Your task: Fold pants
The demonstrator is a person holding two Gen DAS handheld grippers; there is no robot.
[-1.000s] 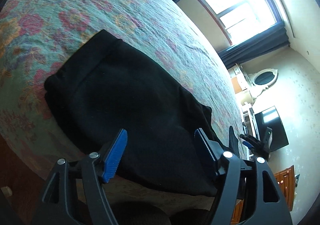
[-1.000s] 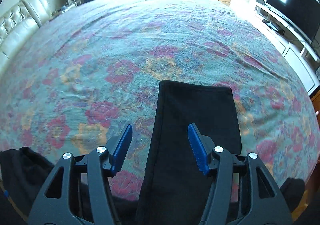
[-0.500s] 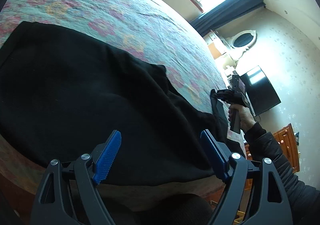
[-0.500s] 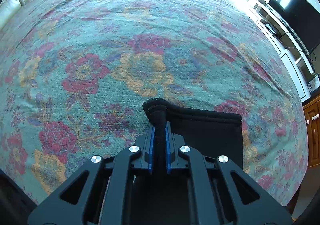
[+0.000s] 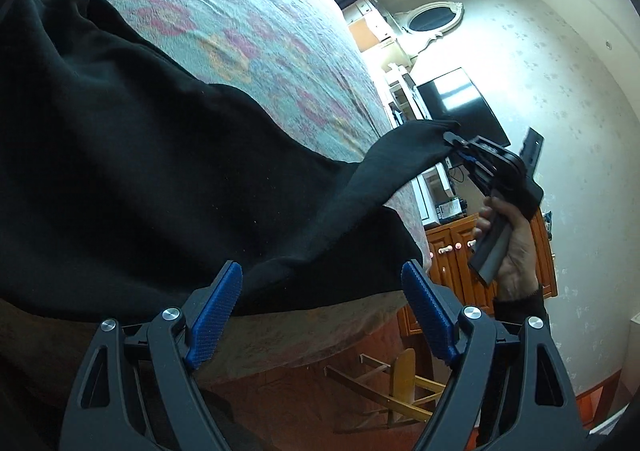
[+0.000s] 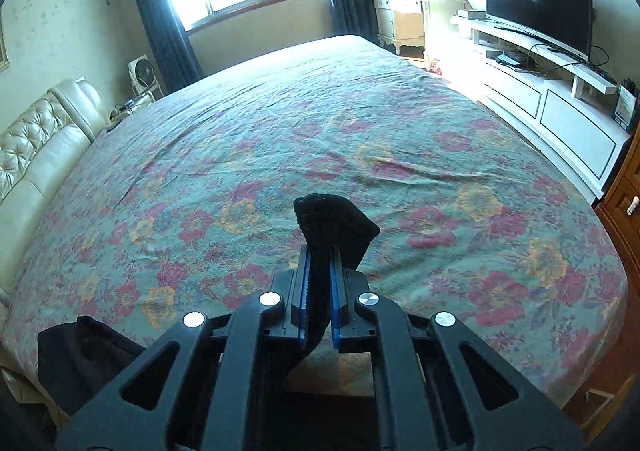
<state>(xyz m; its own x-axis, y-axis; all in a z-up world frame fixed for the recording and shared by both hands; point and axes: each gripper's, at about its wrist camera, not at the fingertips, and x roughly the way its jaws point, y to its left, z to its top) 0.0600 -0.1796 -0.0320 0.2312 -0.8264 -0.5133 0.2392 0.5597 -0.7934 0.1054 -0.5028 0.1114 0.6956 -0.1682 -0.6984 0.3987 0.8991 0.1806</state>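
Right gripper (image 6: 319, 291) clamped on a bunched end of the black pants (image 5: 140, 179), lifted above the floral bed (image 6: 360, 139), left gripper (image 5: 324, 307) wide, holding nothing, near the pants at the bed edge, far part of pants cut off at left.

Matt black cloth pants (image 5: 132, 155), woven floral bed cover (image 6: 360, 139), tufted glossy leather headboard (image 6: 36, 147), varnished wood cabinet (image 5: 452, 251) & ribbed blue plastic pads (image 5: 216, 311) are seen.
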